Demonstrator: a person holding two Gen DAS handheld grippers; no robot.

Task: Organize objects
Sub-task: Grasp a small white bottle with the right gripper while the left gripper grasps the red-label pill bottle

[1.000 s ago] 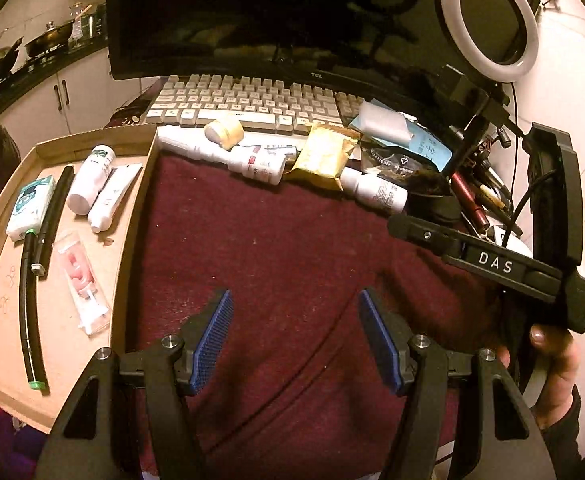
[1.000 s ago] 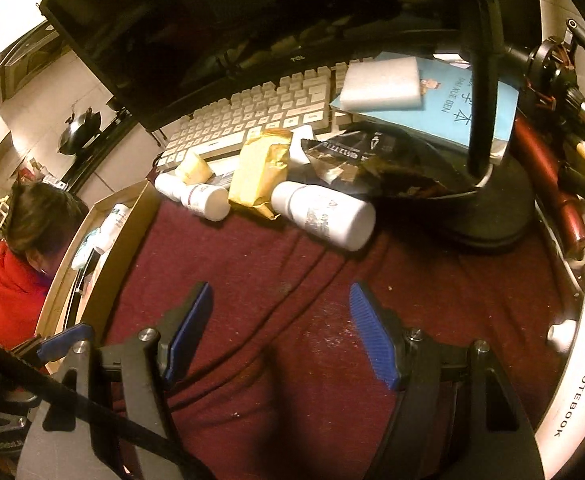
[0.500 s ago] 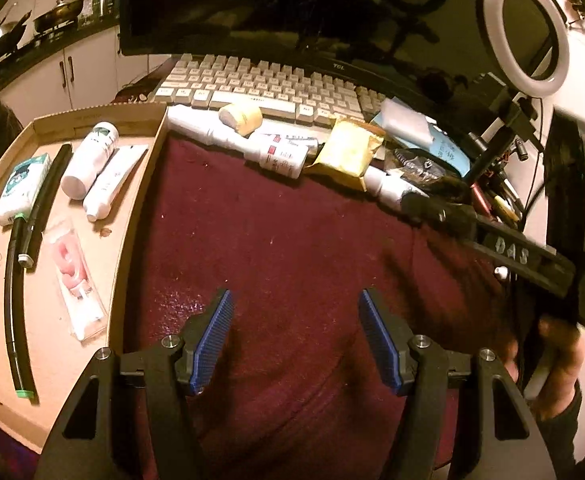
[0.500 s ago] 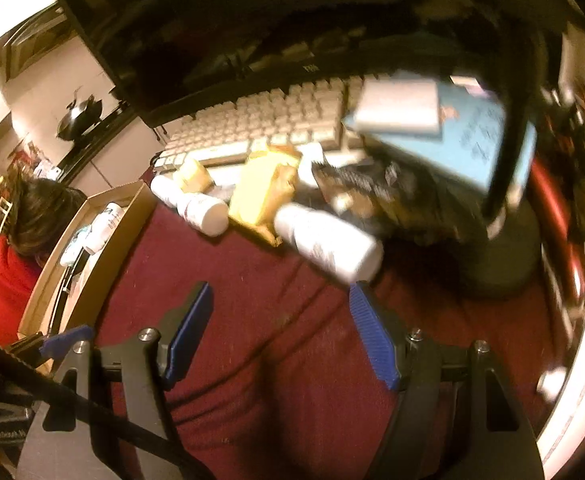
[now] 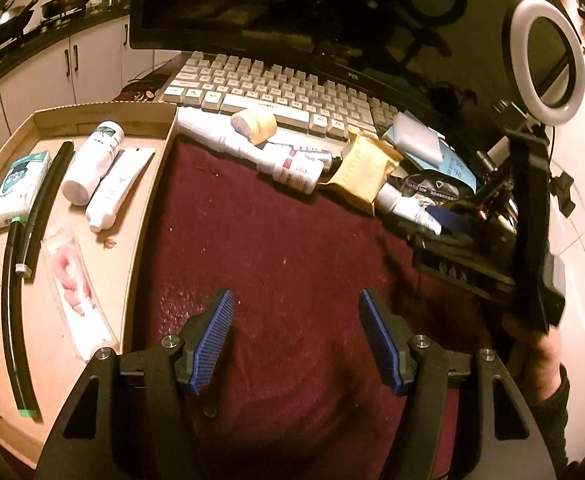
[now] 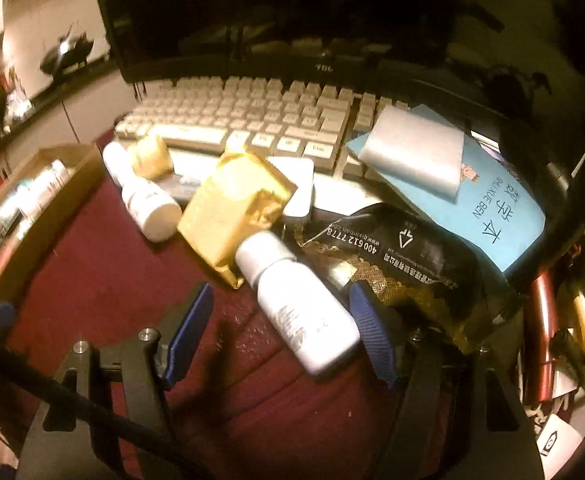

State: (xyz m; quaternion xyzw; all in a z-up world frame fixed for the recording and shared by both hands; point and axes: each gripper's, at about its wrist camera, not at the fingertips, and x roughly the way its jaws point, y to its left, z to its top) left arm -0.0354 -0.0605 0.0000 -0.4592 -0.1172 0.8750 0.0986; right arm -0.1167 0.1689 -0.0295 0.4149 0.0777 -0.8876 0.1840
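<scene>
Some items already lie in the cardboard tray [image 5: 104, 114]. The rest still sit before the keyboard [image 5: 276, 92] on the desk. The right gripper [image 6: 280, 328], jaws spread, has the white bottle [image 6: 300, 304] between them, ungrasped. The left gripper [image 5: 296, 336] is spread and empty.

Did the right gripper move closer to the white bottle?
Yes. The right gripper has come forward toward the keyboard; the white bottle now lies between its open fingers, with no clear sign they press it.

White cabinets [image 5: 44, 76] under a dark counter [image 5: 32, 36]; warm, dim light.
</scene>
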